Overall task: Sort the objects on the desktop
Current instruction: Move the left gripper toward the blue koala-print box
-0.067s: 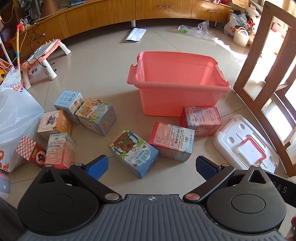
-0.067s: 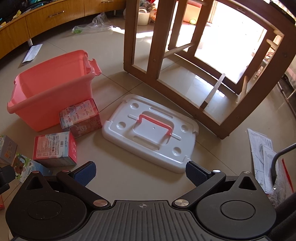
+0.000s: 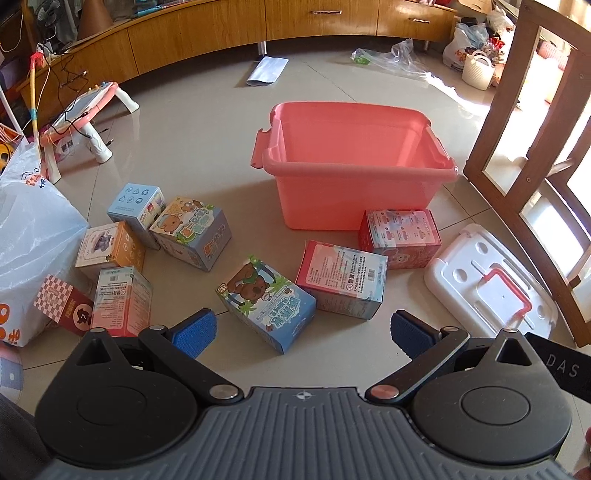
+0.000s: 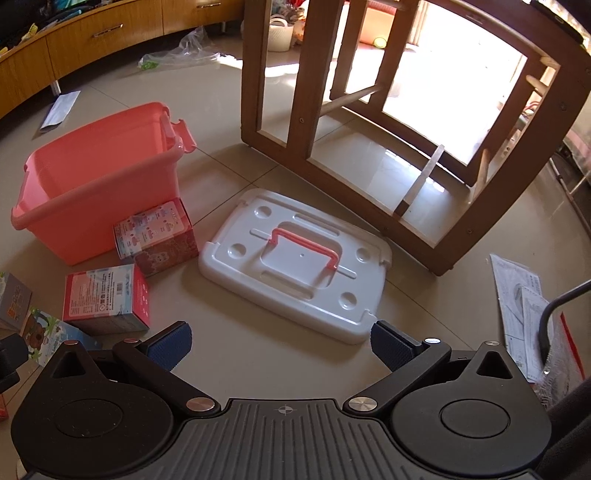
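An empty pink storage bin (image 3: 354,173) stands on the tiled floor; it also shows in the right wrist view (image 4: 99,184). Several small cartons lie around it: a blue bear box (image 3: 266,302), a pink-and-blue box (image 3: 341,282), a red box (image 3: 400,238) against the bin, and a cluster at left (image 3: 147,236). My left gripper (image 3: 303,334) is open and empty, just in front of the blue bear box. My right gripper (image 4: 280,345) is open and empty, above the near edge of the bin's white lid (image 4: 295,264).
A wooden chair frame (image 4: 369,122) stands right of the bin and lid. A white plastic bag (image 3: 29,251) lies at far left, a toy table (image 3: 85,114) behind it. Wooden cabinets (image 3: 295,26) line the back. Papers (image 4: 524,306) lie at right.
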Demonstrator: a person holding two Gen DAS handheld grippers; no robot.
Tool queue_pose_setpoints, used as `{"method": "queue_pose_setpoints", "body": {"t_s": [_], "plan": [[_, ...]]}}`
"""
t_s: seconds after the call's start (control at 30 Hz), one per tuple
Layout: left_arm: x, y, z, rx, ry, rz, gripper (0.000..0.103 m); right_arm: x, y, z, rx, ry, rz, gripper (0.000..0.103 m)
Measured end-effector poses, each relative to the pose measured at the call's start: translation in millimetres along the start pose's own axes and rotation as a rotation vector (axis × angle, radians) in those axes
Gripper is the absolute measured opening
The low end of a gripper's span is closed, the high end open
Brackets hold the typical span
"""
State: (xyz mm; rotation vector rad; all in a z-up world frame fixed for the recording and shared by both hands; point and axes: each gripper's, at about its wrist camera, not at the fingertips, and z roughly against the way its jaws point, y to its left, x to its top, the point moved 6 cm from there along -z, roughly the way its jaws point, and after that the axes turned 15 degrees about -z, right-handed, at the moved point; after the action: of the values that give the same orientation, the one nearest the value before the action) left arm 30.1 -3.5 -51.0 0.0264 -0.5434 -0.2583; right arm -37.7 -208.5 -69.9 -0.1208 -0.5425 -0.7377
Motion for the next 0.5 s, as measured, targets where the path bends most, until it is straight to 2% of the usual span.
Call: {"method": "queue_pose_setpoints", "body": {"t_s": [0.27, 0.5], "plan": [[0.9, -2.7, 2.6, 0.022, -0.027, -0.068, 0.103, 2.5, -6.2, 3.4, 0.014, -0.021, -0.022, 0.103], [2.5, -3.9, 6.9, 0.017, -0.05, -0.048, 0.103, 1.7, -8.6, 6.0, 0.013, -0.016, -0.012, 0.103]]}}
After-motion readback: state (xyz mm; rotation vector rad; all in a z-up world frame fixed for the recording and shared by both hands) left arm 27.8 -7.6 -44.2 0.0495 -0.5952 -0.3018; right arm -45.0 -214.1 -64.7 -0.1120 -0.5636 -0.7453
